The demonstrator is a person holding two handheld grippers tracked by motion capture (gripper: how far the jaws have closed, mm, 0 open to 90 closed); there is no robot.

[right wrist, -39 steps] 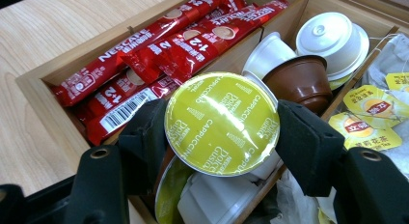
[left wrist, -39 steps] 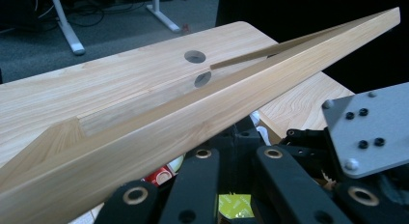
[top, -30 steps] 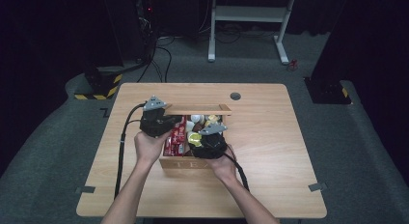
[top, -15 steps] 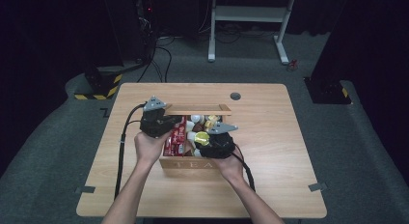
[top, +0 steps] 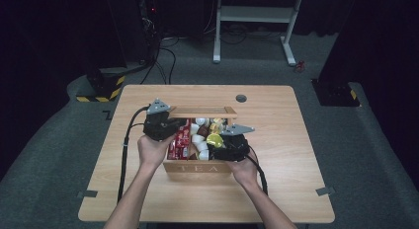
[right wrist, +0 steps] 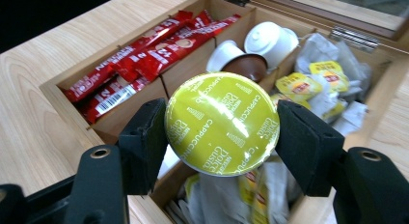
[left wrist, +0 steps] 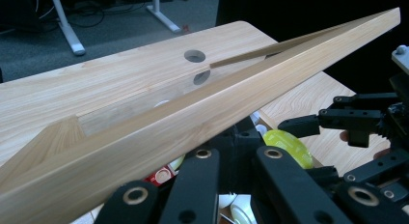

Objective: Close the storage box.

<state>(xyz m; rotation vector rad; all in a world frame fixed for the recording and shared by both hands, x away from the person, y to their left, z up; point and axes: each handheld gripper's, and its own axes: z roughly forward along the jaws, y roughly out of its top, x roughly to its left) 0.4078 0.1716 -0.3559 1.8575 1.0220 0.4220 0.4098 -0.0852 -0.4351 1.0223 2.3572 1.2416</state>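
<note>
The coffee capsule with the yellow-green foil lid sits clamped between the jaws of the right gripper, held by its round rim above the open tea box; in the high view the capsule hangs over the right half of the box. It looks light and fairly stiff at the rim, but the foil top is thin and could dent or puncture, and the plastic sides are likely smooth, so a hold across the widest part of the rim, as now, seems the safest. The jaws are closed just to the capsule's width.

The left gripper is at the box's left rear corner, by the raised wooden lid; I cannot tell how far its jaws are open or whether they grip the lid.

Inside the box lie red coffee sticks, white capsules, a brown capsule and tea bags in separate compartments.

The box stands on a pale wooden table with a round cable hole. Around it are grey carpet, dark curtains and a white desk frame.
</note>
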